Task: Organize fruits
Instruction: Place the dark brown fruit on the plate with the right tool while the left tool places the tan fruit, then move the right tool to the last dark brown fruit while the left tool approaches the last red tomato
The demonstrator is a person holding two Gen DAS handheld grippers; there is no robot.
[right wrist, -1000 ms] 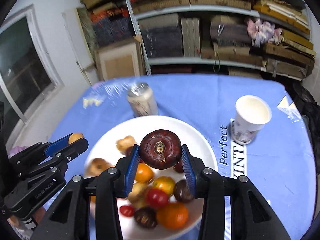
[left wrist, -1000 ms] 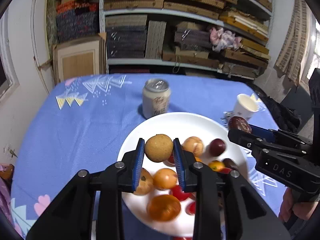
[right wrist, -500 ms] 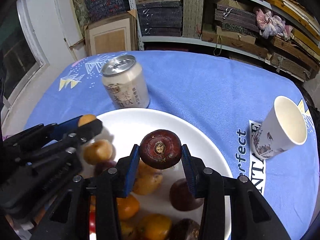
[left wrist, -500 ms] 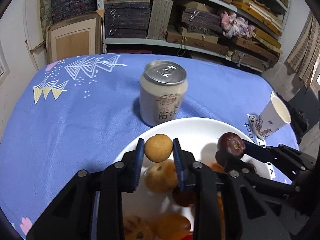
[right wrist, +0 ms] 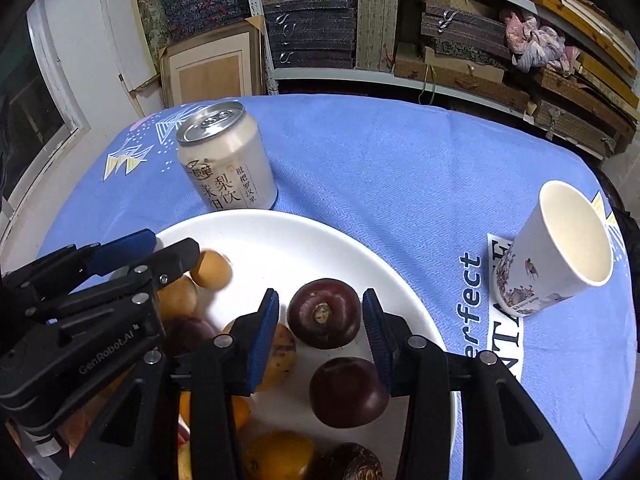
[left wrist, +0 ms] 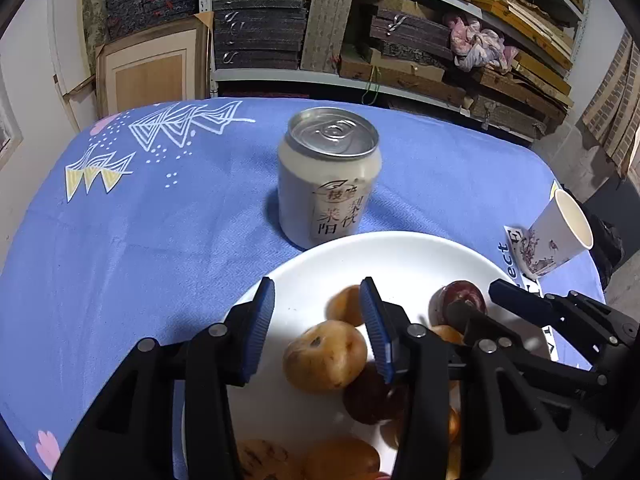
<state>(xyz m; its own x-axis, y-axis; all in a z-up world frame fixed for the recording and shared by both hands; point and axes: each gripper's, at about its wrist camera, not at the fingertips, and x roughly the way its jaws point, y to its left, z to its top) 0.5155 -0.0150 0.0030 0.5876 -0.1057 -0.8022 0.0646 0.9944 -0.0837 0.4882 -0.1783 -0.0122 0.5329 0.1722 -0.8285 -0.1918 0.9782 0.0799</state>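
A white plate (left wrist: 400, 256) (right wrist: 280, 240) holds several tan, orange and dark fruits. My left gripper (left wrist: 317, 286) hovers low over its near left part, jaws opening, with nothing pressed between the pads. The small tan fruit (left wrist: 344, 306) (right wrist: 211, 270) lies on the plate just behind the right finger, and a bigger tan one (left wrist: 324, 356) lies below. My right gripper (right wrist: 319, 294) straddles a dark maroon fruit (right wrist: 324, 314) (left wrist: 460, 296) that sits on the plate. Thin gaps show on both sides of it.
A pale drink can (left wrist: 330, 184) (right wrist: 228, 164) stands just behind the plate. A paper cup (left wrist: 556, 236) (right wrist: 556, 248) stands to the right on a printed label. Blue patterned cloth covers the table. Shelves of boxes fill the back wall.
Both grippers came down and forward over the plate. The left jaws spread and the small tan fruit dropped onto the plate. The maroon fruit now sits lower between the right pads.
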